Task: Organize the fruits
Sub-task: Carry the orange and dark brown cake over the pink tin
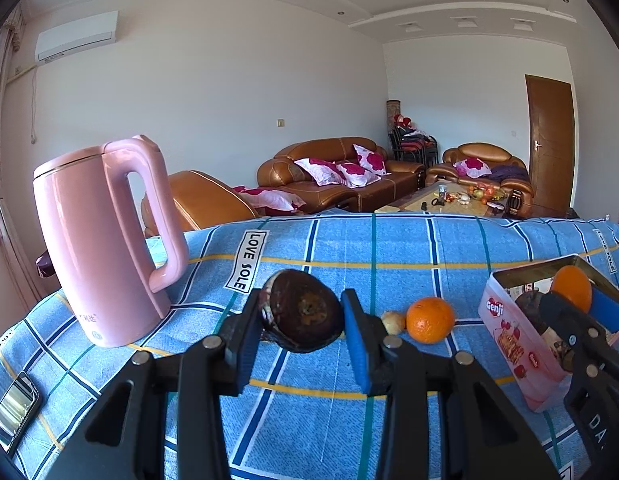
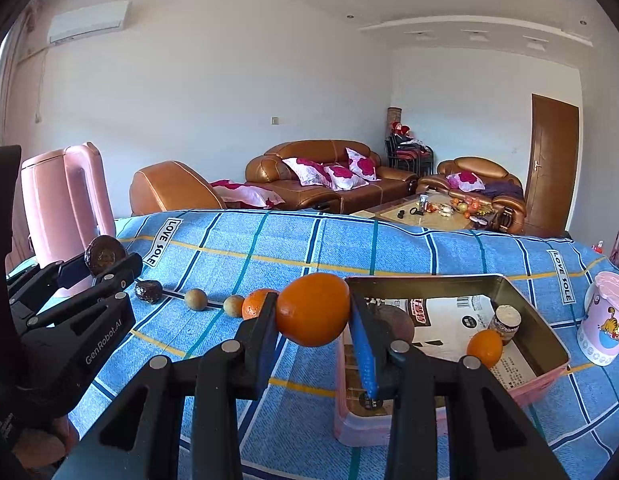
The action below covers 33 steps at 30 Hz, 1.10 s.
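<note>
Right gripper pinching an orange, left gripper squeezing a dark fruit; tin partly filled, several fruits left on the worktop.

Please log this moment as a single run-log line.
left gripper: holds dark fruit | right gripper: holds orange beside tin | phase: carrying

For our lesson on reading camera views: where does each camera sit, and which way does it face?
Left wrist: on the left gripper, facing across the blue table toward the sofas; its fingers hold a dark fruit.
Right wrist: on the right gripper, same direction; it holds an orange beside the tin.
Shared: pink kettle, tin, each other's gripper.
</note>
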Tool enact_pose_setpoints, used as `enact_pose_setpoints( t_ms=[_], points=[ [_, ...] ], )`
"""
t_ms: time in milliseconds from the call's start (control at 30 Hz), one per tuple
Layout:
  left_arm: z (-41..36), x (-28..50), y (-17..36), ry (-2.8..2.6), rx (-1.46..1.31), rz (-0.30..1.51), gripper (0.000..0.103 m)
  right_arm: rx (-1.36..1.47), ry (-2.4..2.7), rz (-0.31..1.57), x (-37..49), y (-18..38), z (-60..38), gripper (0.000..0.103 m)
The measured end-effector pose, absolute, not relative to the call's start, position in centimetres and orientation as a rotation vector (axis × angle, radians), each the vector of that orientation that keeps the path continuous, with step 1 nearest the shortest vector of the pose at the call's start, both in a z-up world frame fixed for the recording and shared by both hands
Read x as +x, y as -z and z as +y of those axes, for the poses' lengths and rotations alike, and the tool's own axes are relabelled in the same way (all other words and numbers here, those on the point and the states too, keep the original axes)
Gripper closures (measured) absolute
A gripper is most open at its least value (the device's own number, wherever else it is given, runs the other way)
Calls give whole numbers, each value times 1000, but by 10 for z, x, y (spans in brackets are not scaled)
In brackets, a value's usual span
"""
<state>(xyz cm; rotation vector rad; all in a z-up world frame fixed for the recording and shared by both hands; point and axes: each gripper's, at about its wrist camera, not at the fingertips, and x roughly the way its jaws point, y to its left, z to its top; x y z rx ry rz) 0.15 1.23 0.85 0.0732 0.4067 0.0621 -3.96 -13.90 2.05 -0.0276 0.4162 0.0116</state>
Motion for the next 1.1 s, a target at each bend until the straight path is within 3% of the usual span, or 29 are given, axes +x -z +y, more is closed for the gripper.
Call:
enact_pose_setpoints(
  t_ms=[1100],
  points=[
    [-59,-3,-11,49,106,404,63,-24,130,413,-48,-25,-223,66]
  ],
)
